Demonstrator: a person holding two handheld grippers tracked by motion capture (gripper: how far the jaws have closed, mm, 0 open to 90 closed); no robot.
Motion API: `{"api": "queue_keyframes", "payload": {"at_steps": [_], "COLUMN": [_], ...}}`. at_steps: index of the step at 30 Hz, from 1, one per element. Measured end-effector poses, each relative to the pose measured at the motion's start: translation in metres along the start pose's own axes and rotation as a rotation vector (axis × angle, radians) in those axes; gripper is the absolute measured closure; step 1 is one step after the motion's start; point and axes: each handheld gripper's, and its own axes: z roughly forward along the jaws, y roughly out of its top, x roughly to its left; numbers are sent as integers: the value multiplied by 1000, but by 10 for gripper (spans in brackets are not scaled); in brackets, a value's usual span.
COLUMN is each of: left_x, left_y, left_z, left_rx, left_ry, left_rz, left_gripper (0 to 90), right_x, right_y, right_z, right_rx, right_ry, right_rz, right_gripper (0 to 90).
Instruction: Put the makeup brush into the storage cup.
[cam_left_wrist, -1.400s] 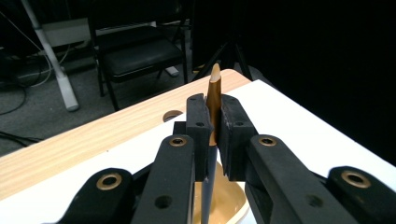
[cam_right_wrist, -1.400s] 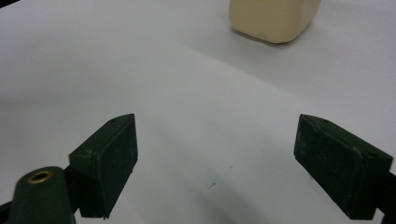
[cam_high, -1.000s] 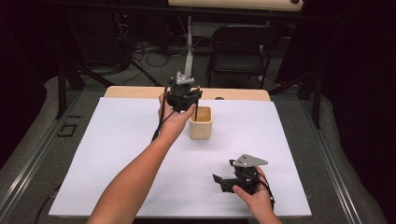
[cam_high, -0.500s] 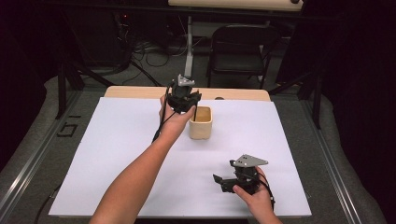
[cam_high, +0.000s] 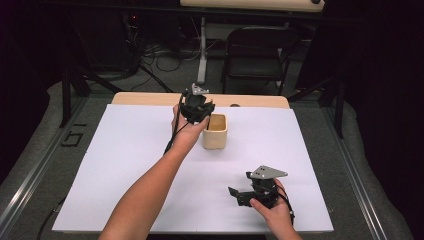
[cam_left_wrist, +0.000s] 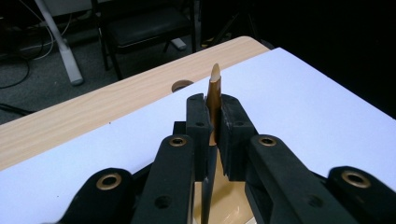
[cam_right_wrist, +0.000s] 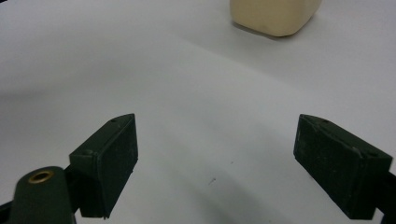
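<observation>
The left tongs (cam_high: 196, 106) hang over the far middle of the counter (cam_high: 125, 150), at the left rim of a small cream container (cam_high: 215, 131) that stands on the white sheet covering most of the counter. In the left gripper view these tongs (cam_left_wrist: 214, 130) are pressed onto a thin, flat brown stick (cam_left_wrist: 214, 93), pinching it between the 2 black pads. The stick stands upright between them, its pale pointed tip rising above the pads and its lower part running down toward the cream container (cam_left_wrist: 224, 205) seen just beneath the jaws. Whether the stick's lower end touches the container I cannot tell.

The right tongs (cam_high: 240, 192) sit low at the near right of the counter, well apart from the container, held in the person's right hand (cam_high: 272, 212). In the right gripper view these tongs (cam_right_wrist: 229, 163) are spread wide, with bare white sheet between the 2 pads and nothing gripped. The cream container (cam_right_wrist: 275, 16) shows at the top edge of that view, farther off.

The person's left forearm (cam_high: 145, 195) reaches in diagonally from the bottom of the high view to the left tongs. Beyond the sheet, a strip of bare wood (cam_high: 150, 98) marks the counter's far edge, with a round hole (cam_left_wrist: 181, 85) in it. A dark folding chair (cam_high: 257, 55) stands on the floor behind the counter.
</observation>
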Motion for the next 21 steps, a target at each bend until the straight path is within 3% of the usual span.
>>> {"api": "queue_keyframes", "payload": {"at_steps": [21], "left_x": [-3], "left_y": [-17], "left_z": [15], "left_rx": [44], "left_ry": [-3], "left_rz": [4], "left_gripper": [837], "right_x": [0], "right_y": [0], "right_z": [0], "right_rx": [4], "right_ry": [2], "right_rz": [1], "right_gripper": [136]}}
